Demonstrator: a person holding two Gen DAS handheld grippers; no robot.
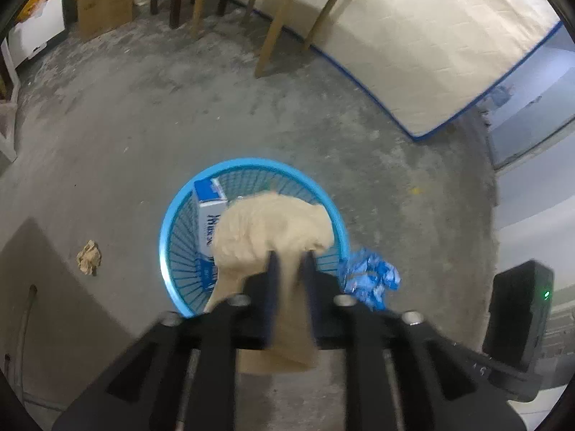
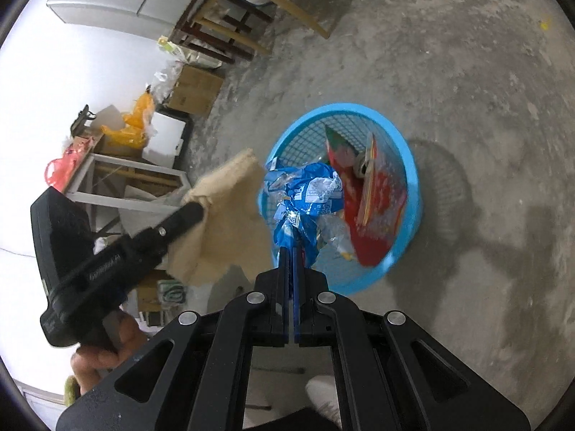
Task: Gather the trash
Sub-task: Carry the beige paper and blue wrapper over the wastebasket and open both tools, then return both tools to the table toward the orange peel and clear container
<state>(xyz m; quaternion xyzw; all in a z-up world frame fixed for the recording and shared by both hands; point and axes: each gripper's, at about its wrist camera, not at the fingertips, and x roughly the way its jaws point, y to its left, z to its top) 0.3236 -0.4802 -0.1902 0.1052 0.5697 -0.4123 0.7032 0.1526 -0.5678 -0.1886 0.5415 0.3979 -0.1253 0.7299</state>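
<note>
Both hands over the blue basket [image 1: 165, 240], each with a piece of trash to drop in.

The left gripper [image 1: 287, 262] has its jaws parted a little, with the tan paper bag [image 1: 269, 230] between them and its bulk hanging ahead of the tips above the basket's mouth; whether the pads press on it I cannot tell for blur. The right gripper [image 2: 290, 251] has its jaws pinched tight on the crumpled blue wrapper [image 2: 305, 190], which fans out ahead of the tips over the basket's near rim. To do this well, I would open the left jaws fully and let the bag fall clear, then carry the wrapper past the rim before parting the right jaws (another crumpled paper [image 1: 89, 256] lies on the floor, left of the left jaws).
</note>
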